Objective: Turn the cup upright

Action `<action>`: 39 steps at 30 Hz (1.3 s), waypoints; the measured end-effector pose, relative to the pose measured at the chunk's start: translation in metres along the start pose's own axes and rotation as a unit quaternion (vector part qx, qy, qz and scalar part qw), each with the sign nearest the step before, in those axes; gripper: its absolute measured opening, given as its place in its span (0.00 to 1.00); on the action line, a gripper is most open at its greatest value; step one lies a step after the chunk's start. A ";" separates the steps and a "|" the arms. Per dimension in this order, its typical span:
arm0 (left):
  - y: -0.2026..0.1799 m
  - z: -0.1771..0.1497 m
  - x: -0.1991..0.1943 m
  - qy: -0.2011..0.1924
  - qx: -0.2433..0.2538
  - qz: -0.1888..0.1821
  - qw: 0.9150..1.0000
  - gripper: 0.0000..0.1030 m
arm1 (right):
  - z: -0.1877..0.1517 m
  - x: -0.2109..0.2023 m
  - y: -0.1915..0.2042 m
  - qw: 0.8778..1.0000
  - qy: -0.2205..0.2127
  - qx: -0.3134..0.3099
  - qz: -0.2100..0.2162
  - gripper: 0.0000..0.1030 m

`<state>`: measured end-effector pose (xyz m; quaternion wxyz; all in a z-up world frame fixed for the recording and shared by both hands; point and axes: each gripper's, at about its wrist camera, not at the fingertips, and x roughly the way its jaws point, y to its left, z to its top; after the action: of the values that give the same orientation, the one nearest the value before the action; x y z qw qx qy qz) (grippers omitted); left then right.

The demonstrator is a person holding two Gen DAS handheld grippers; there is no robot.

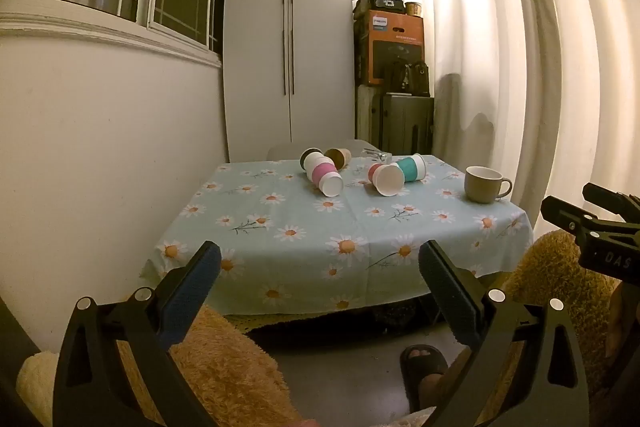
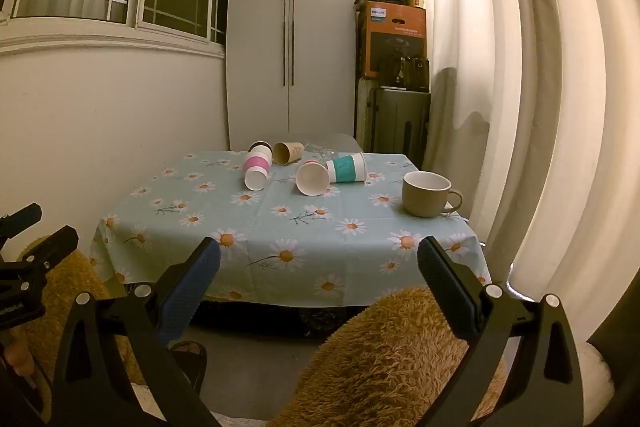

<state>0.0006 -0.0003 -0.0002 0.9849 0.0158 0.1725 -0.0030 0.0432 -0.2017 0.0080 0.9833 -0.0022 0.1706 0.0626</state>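
Several paper cups lie on their sides at the far end of the table: a pink-banded cup [image 1: 325, 175] [image 2: 256, 169], a brown cup [image 1: 338, 156] [image 2: 287, 152], a white cup with its mouth toward me [image 1: 387, 179] [image 2: 313, 178], and a teal-banded cup [image 1: 410, 167] [image 2: 347, 167]. A clear glass [image 1: 376, 155] [image 2: 318, 148] lies behind them. A beige mug [image 1: 485, 184] [image 2: 428, 193] stands upright at the right. My left gripper [image 1: 320, 263] and my right gripper [image 2: 319, 259] are open and empty, well short of the table's near edge.
The table wears a light blue daisy cloth [image 1: 304, 227] [image 2: 280, 223]. A white wardrobe [image 1: 288, 39], stacked boxes [image 1: 394, 47] and a curtain [image 1: 500, 47] stand behind. My fuzzy-trousered legs [image 2: 384, 355] and a sandalled foot [image 1: 424, 367] are below.
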 end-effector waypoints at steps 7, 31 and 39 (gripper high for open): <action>0.000 0.000 0.000 -0.003 -0.001 0.001 1.000 0.94 | 0.000 0.000 0.000 1.000 -0.002 -0.002 0.001 0.95; -0.002 -0.002 -0.002 -0.005 0.004 0.003 1.000 0.94 | -0.001 0.000 0.001 1.000 0.001 -0.001 0.003 0.95; -0.003 0.000 0.000 -0.002 0.006 0.003 1.000 0.94 | -0.002 0.002 0.005 1.000 0.003 -0.005 0.002 0.95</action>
<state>0.0007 -0.0028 -0.0004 0.9850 0.0218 0.1710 -0.0008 0.0444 -0.1968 0.0058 0.9827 -0.0069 0.1730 0.0652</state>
